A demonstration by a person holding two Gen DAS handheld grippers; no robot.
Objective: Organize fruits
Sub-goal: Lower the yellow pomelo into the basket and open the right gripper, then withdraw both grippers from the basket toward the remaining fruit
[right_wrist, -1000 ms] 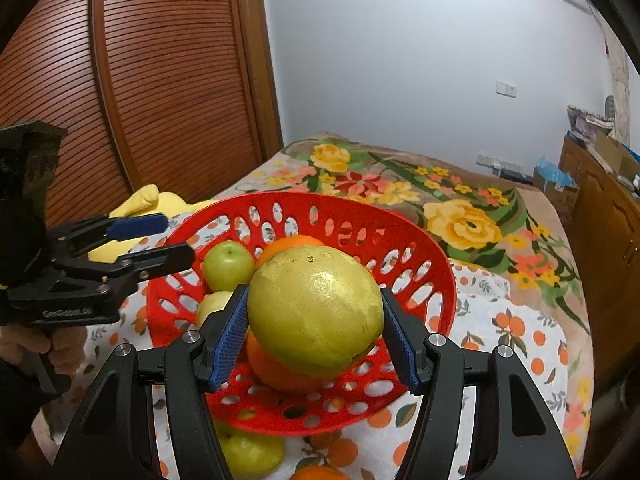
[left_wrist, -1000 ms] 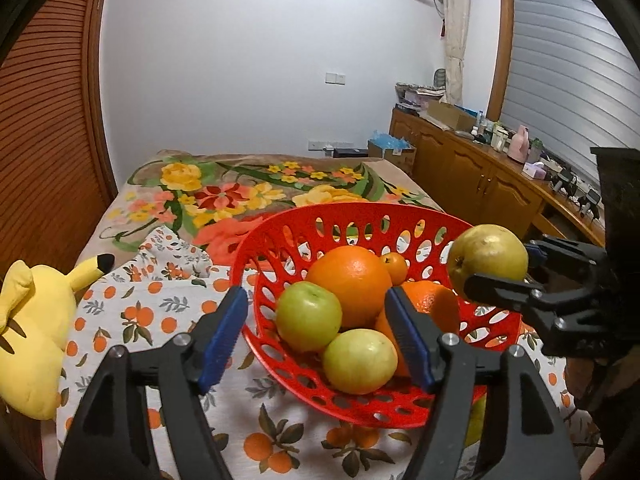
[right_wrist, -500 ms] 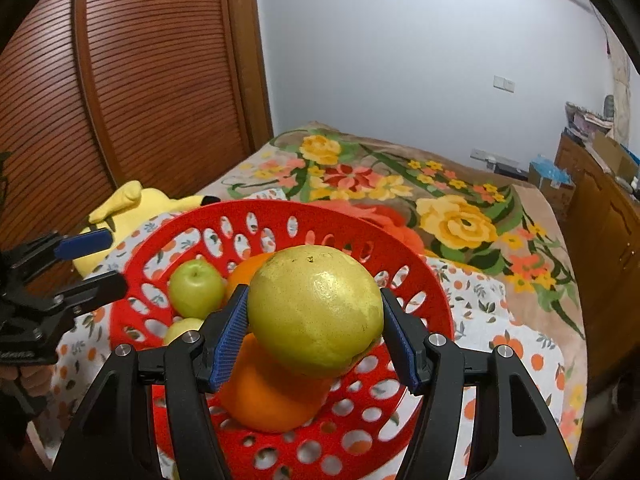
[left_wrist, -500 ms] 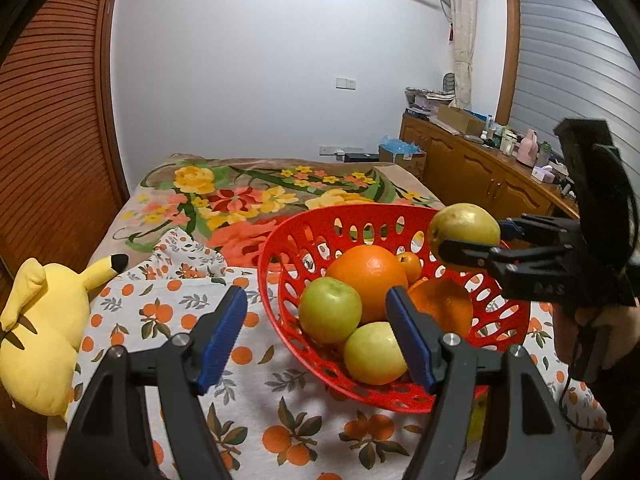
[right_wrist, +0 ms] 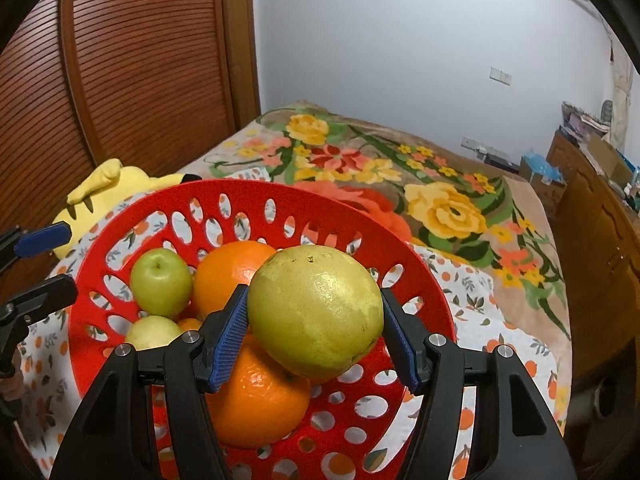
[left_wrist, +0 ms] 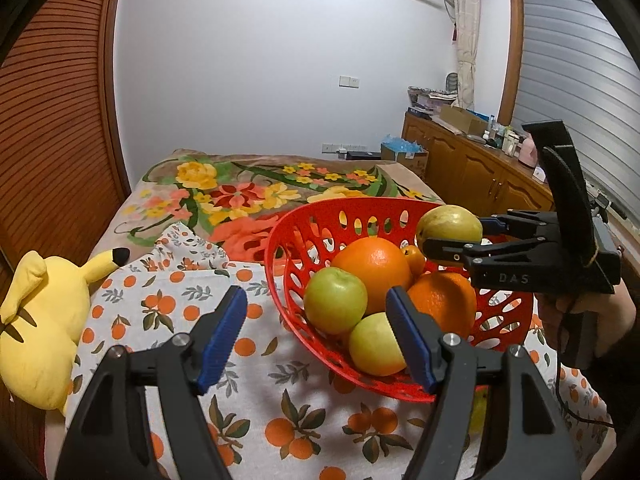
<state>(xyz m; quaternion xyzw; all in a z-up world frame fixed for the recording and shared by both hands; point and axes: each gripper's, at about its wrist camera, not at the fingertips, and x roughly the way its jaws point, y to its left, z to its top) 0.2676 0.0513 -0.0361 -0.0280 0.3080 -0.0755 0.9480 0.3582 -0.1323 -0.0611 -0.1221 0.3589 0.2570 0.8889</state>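
Right wrist view confirms my right gripper (right_wrist: 316, 336) clamps the yellow-green pear (right_wrist: 316, 312) above the red basket (right_wrist: 424, 280); my left gripper (left_wrist: 316, 336) stands open, empty.

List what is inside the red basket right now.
In the red basket lie two large oranges, two green apples and one small orange fruit. The yellow-green fruit hangs above, held by the right gripper. Anything beneath the pile is covered.
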